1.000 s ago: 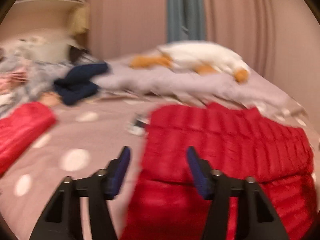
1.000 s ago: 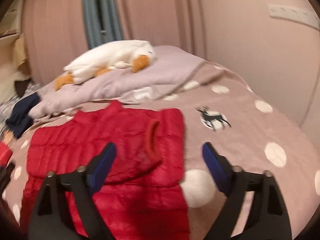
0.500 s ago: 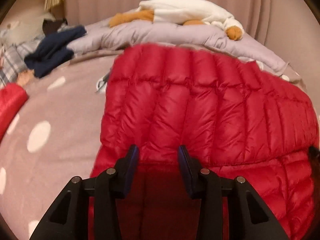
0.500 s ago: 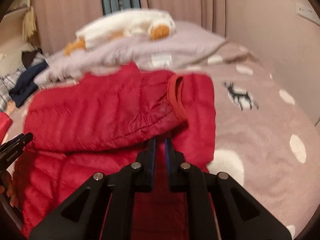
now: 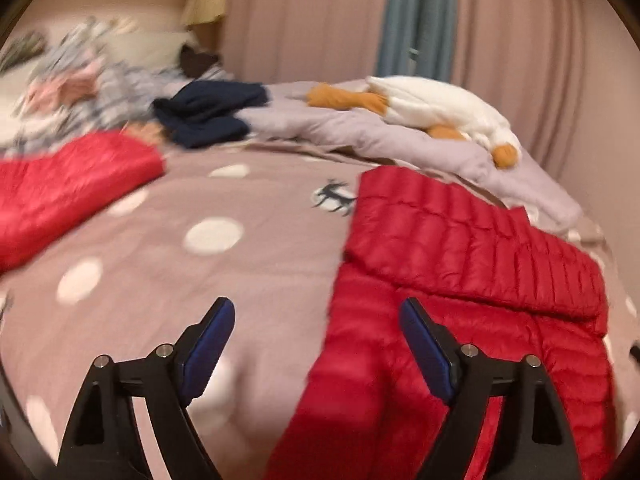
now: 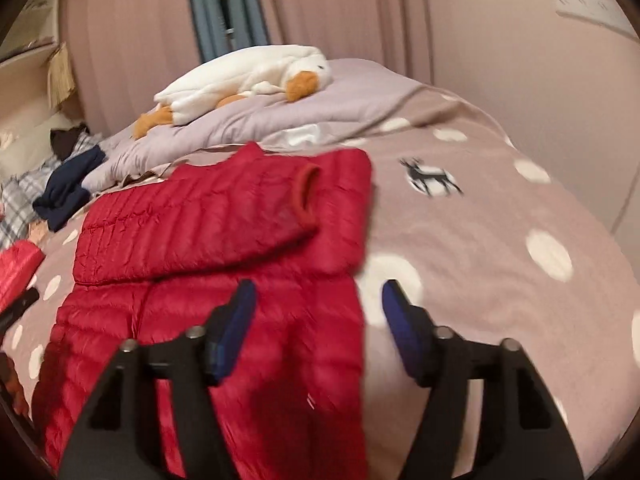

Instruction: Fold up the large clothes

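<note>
A red quilted down jacket (image 5: 472, 280) lies on the dotted bedspread (image 5: 224, 264), its upper part with a sleeve folded down over its body (image 6: 224, 220). My left gripper (image 5: 316, 320) hovers over the jacket's left edge, jaws opening, with nothing pressed between the blue pads. My right gripper (image 6: 318, 300) hangs over the jacket's right edge (image 6: 356, 320), jaws also opening, the fabric below them and not gripped. The left gripper's dark tip (image 6: 20, 306) shows at the left rim of the right wrist view.
A second red padded garment (image 5: 68, 192) lies at the left. A navy garment (image 5: 208, 114), plaid clothes (image 5: 88, 92), a lilac quilt (image 5: 380, 136) and a white plush goose (image 5: 436, 108) crowd the far side of the bed. Curtains hang behind.
Both grippers were nearly shut low at the jacket's fold half a second ago. Now both stand wide and have drawn back, the left one shifted left, the jacket left lying folded.
</note>
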The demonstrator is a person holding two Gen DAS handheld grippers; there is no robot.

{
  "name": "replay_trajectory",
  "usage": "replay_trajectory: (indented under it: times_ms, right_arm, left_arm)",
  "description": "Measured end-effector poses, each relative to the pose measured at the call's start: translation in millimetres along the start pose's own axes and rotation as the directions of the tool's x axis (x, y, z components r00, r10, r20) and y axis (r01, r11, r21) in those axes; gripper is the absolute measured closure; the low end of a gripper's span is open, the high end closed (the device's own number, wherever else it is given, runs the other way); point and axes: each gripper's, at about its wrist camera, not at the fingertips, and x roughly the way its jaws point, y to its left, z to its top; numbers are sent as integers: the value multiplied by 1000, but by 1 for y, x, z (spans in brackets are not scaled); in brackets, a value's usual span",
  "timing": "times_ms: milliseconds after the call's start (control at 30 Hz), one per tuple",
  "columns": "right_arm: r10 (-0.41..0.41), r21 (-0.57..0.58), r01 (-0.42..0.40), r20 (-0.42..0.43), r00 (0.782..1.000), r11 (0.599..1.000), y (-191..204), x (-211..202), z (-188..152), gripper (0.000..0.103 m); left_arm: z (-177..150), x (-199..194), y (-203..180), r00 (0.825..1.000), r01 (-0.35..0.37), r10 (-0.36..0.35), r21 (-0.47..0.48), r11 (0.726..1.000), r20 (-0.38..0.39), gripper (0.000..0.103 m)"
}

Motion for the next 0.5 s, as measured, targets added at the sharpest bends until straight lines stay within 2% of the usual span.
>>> replay_trajectory:
  times_ms: [67, 200, 267, 333, 367, 400, 500]
  right_arm:
    - [-3, 38, 3, 0, 1000, 999, -13, -9, -11, 35]
    - [-33, 92, 31, 16, 999, 995, -39, -37, -40, 30]
    - [-16, 172, 11, 27, 1000, 985, -55, -52, -60, 29]
    - [23, 275, -32, 36, 999, 961, -67, -61, -87, 27]
    - [36, 314, -46, 38, 999, 948, -69, -63, -100, 26]
    - [43, 339, -52, 35, 998, 939, -70, -64, -112, 26]
    - [52, 298, -65, 50, 997, 952, -50, -69, -131, 26]
  left_arm:
    - [-10, -10, 20, 999, 47, -49, -75, 996, -15, 19]
    - [-38, -27, 55, 995, 91, -98, -208, 974, -24, 9]
    - [-54, -31, 65, 994, 84, -99, -235, 968, -50, 8]
    - [-69, -35, 71, 988, 122, -143, -264, 957, -62, 8]
    - [-80, -35, 74, 983, 147, -174, -300, 942, -65, 8]
    - [-88, -35, 74, 978, 169, -200, -315, 934, -66, 8]
    - [-99, -43, 56, 976, 200, -215, -231, 952, -40, 8]
